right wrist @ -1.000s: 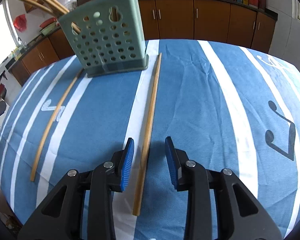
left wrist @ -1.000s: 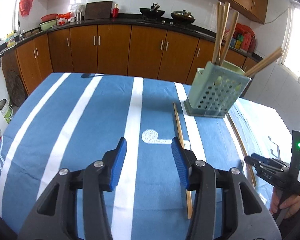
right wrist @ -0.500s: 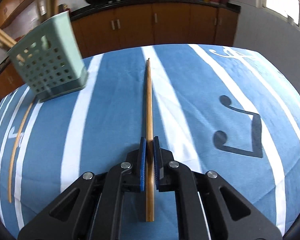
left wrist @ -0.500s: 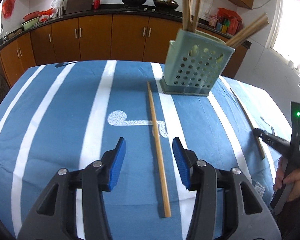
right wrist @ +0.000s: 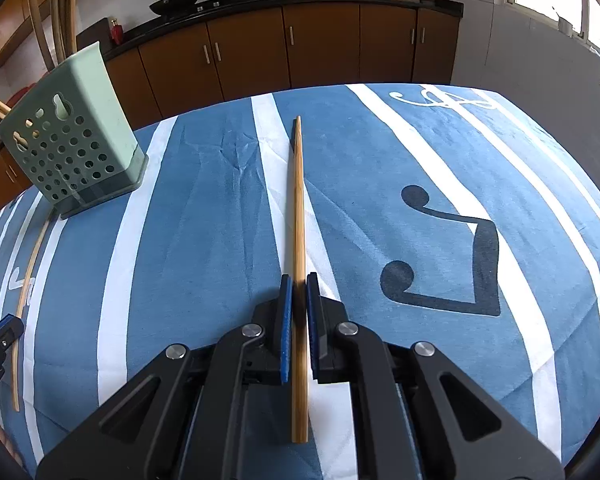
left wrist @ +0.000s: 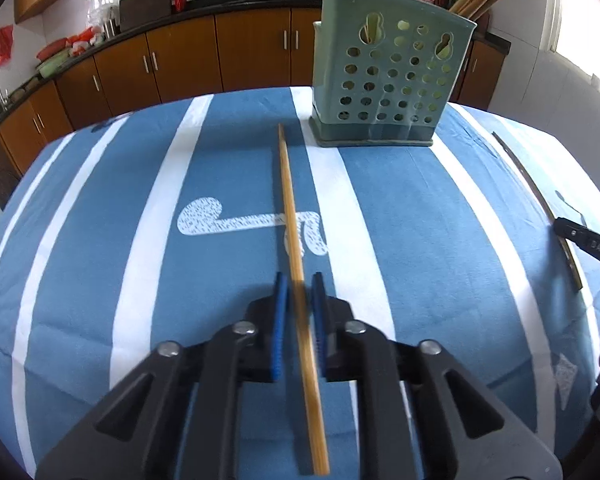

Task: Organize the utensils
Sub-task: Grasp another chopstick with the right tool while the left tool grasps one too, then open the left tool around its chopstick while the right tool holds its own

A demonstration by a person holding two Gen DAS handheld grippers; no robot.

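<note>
Both claws, left (left wrist: 299,316) and right (right wrist: 297,312), have closed since the earlier frame, each clamped on a chopstick (left wrist: 290,208); lift level toward holder (left wrist: 388,76).

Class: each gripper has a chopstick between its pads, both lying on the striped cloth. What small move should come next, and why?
Probably lift both off the tablecloth. The left gripper is shut on the left chopstick, the right gripper on the right chopstick, and the green holder, already holding others, opens upward, so height comes first.
</note>
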